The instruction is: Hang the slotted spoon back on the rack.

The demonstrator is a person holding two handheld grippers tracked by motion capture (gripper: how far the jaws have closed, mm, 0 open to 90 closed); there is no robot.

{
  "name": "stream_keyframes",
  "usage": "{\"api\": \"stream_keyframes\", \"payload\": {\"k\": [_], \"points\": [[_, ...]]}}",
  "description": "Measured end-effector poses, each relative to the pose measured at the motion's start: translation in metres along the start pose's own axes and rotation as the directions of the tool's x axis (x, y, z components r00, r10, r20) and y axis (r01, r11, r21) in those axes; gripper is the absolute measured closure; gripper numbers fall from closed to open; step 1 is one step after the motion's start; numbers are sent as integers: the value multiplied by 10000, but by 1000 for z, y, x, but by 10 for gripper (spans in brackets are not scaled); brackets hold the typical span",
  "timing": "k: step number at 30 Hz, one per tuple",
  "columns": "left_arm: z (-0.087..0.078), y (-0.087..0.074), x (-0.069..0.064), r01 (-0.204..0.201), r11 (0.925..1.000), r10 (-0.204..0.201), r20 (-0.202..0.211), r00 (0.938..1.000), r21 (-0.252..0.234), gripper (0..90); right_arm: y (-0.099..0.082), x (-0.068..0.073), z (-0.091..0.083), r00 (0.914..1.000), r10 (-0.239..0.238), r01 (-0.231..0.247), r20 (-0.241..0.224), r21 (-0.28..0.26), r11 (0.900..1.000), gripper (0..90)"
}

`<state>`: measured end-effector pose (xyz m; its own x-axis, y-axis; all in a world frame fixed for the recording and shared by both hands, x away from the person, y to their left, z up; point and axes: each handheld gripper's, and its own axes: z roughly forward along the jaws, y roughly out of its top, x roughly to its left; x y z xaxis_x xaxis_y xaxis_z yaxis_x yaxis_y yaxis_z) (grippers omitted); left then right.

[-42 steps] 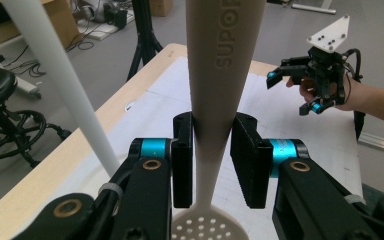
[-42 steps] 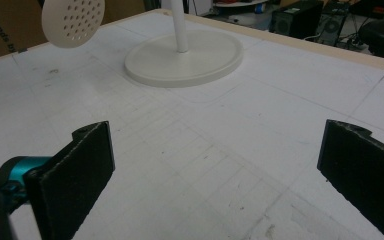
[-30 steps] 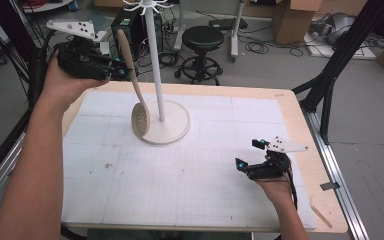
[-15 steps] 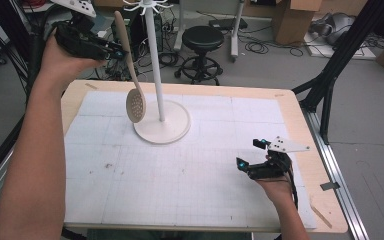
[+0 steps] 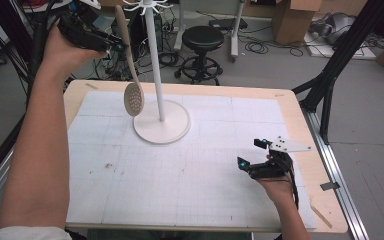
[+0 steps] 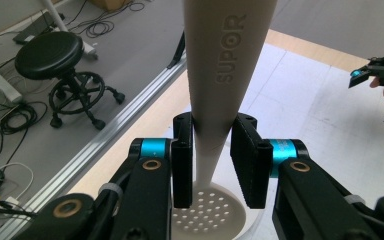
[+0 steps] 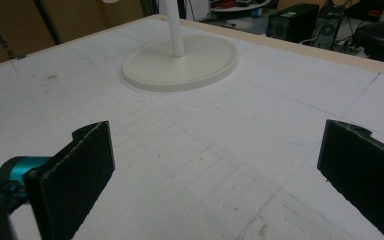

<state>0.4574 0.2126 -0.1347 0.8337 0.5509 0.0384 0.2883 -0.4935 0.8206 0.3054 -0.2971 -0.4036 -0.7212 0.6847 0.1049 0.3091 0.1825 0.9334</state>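
At the far left, above the edge of the surface (image 5: pixel 300 130), a slotted spoon (image 5: pixel 130 80) is held in the air by the left gripper (image 5: pixel 111 46), its jaws clenched on the narrow lower part of the handle, as the left gripper view shows, with the perforated bowl (image 6: pixel 212 215) hanging below them. The bowl hangs just left of the white pole of the hanging stand (image 5: pixel 161 125), whose round base sits on the far middle of the surface and whose hooks (image 5: pixel 148 6) are at the very top of the pole. The step in hand is judged to be the hanging of the spoon on one of those hooks. For that to go well, the handle's top end should be brought level with a hook and kept upright, so that the bowl is not swung against the pole; whether the handle has a hole at its end cannot be told from these pictures. The grip should be kept firm until the weight is taken by the hook, and only then let go. At the near right, the right gripper (image 5: pixel 254 154) is rested low on the surface, well apart from the stand, with its jaws released and nothing between them.
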Motion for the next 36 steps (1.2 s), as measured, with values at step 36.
{"api": "stream_keyframes", "payload": {"k": [36], "points": [[19, 15, -5, -292, 9987, 283, 218, 9994, 415, 718, 0, 0, 0, 10000, 23, -23, -14, 18, 10000, 8]]}}
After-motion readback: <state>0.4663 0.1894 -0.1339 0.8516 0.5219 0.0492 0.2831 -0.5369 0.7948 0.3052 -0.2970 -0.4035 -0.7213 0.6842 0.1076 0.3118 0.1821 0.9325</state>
